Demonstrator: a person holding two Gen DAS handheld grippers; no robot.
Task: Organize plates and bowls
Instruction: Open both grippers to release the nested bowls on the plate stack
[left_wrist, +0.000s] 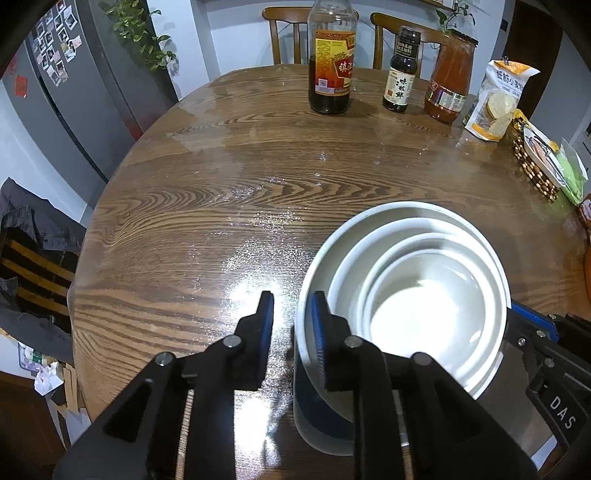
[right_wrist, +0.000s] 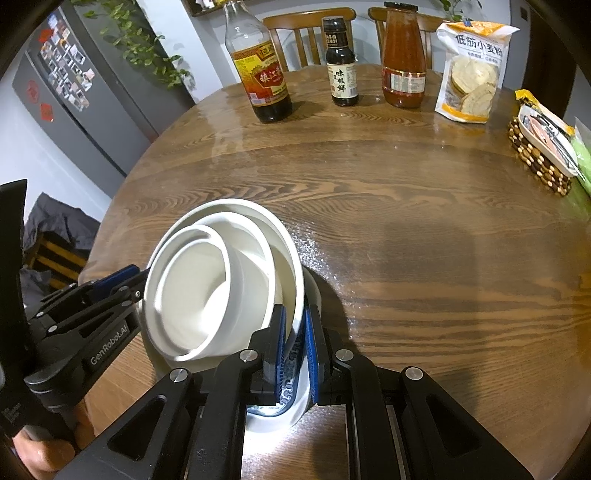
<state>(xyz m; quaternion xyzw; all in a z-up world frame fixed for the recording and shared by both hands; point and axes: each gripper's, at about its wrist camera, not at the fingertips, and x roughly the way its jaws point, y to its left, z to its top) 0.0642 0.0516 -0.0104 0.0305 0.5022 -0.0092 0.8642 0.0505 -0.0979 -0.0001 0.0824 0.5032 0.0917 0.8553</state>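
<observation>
Near table (left_wrist: 184, 206) edge: bowls (left_wrist: 417, 291) nested in 1 stack, stacking looks done. Left gripper (left_wrist: 291, 328) jaws loose astride rim, not pinching. Right gripper (right_wrist: 295, 347) clamps opposite rim. Remaining: release, withdraw.

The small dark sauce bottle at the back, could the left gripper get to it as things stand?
Probably yes: bare table lies between the left gripper and the small dark bottle. Its jaws straddle the bowl stack's rim, so it would back off first.
</observation>
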